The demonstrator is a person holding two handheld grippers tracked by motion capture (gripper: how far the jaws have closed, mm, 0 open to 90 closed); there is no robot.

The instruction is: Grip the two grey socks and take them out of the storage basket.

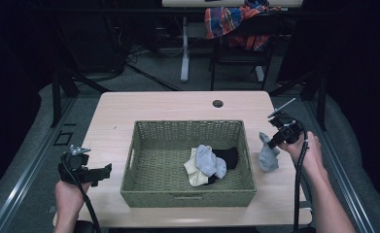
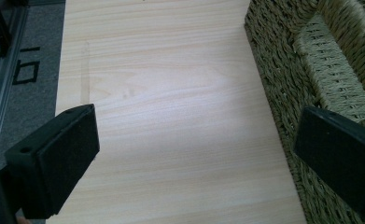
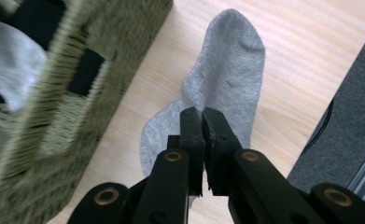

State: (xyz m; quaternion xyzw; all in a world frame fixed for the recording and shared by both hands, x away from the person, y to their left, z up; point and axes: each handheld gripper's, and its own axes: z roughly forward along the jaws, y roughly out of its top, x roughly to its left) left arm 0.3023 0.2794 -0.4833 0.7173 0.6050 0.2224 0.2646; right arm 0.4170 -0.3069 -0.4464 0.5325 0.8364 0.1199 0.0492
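A grey sock hangs beside the right wall of the woven green basket, over the table. My right gripper is shut on its upper part; in the right gripper view the sock droops past the closed jaws of that gripper. In the basket lie a pale grey sock, a black sock and a yellowish sock. My left gripper stands open at the table's left front, next to the basket's left wall, with nothing between its jaws.
The light wooden table has a cable hole at its far middle. Beyond it stands a chair with a plaid cloth. Grey floor and metal rails run along both sides of the table.
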